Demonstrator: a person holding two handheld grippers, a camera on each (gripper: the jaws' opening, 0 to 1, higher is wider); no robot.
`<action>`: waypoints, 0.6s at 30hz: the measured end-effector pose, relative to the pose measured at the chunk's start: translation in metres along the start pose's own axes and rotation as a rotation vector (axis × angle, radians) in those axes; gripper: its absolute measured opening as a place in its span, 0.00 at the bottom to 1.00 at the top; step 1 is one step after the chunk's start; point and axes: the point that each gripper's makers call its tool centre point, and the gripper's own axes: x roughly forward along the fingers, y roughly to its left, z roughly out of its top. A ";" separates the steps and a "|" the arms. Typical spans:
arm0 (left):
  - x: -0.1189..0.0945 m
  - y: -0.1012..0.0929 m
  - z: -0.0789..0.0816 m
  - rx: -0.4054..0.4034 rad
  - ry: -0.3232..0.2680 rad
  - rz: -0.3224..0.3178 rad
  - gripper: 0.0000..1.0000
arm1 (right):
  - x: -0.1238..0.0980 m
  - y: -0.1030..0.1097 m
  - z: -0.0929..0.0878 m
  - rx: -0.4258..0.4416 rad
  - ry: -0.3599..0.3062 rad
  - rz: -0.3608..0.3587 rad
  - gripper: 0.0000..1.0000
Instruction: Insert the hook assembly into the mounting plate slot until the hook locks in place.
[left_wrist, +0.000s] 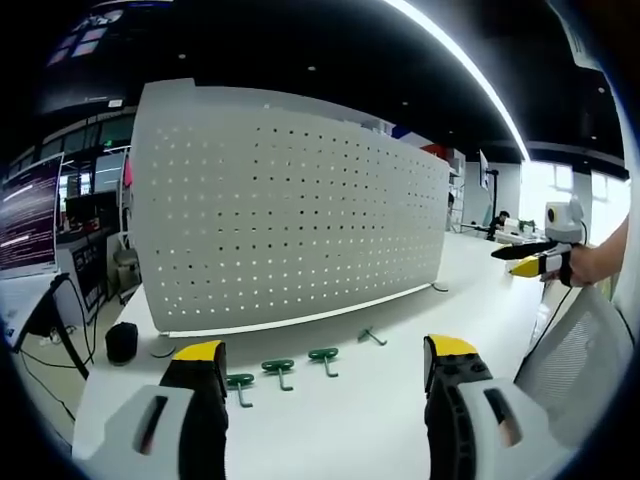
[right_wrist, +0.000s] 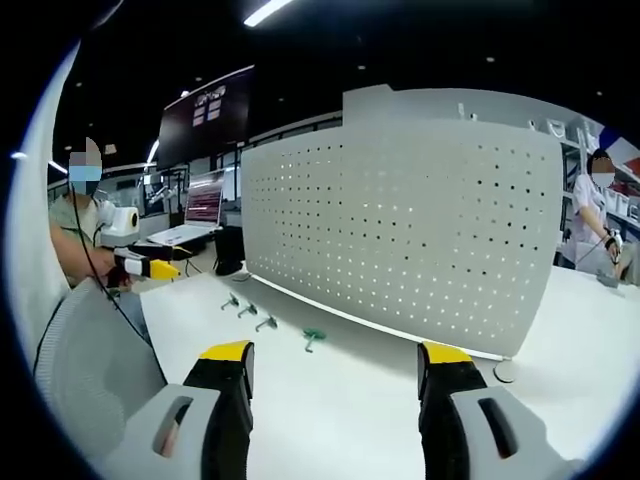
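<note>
My left gripper (left_wrist: 325, 375) hangs over the white tabletop (left_wrist: 370, 420) with its yellow-tipped jaws spread wide apart and nothing between them. Ahead of it the white perforated mounting plate (left_wrist: 290, 200) stands upright on the tabletop, its face full of small holes. In front of the plate's lower edge lies a row of hooks: three green hooks (left_wrist: 279, 370) side by side, just beyond my left jaws, and a grey hook (left_wrist: 372, 336) a little further to the right, closer to the plate. None of them touches the plate. To the left of the plate a small black object (left_wrist: 121, 342) sits near the tabletop's edge, with monitors (left_wrist: 30, 215) behind it. Far off to the right I can see my right gripper (left_wrist: 545, 262) held up in a hand (left_wrist: 585, 265), well apart from the hooks.

My right gripper (right_wrist: 335, 385) also has its jaws wide open and empty. From this side the mounting plate (right_wrist: 410, 225) fills the middle, and along its base on the tabletop (right_wrist: 330, 410) lie one green hook (right_wrist: 314, 337) nearest me and three grey hooks (right_wrist: 248, 311) further away in a line. A grey mesh chair back (right_wrist: 90, 370) stands at the left, and beyond it my left gripper (right_wrist: 150, 268) shows. A round mark (right_wrist: 506, 372) lies on the tabletop near the plate's near corner; I cannot tell what it is.
</note>
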 end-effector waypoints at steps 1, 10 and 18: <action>0.000 0.000 0.000 0.000 0.000 0.000 0.83 | 0.000 0.000 0.000 0.000 -0.001 0.000 0.64; 0.000 0.000 0.000 0.004 0.005 -0.005 0.83 | -0.001 -0.002 0.000 0.011 -0.004 -0.006 0.64; 0.001 0.001 -0.001 0.007 0.009 -0.005 0.83 | -0.002 -0.002 -0.001 0.008 -0.004 -0.005 0.64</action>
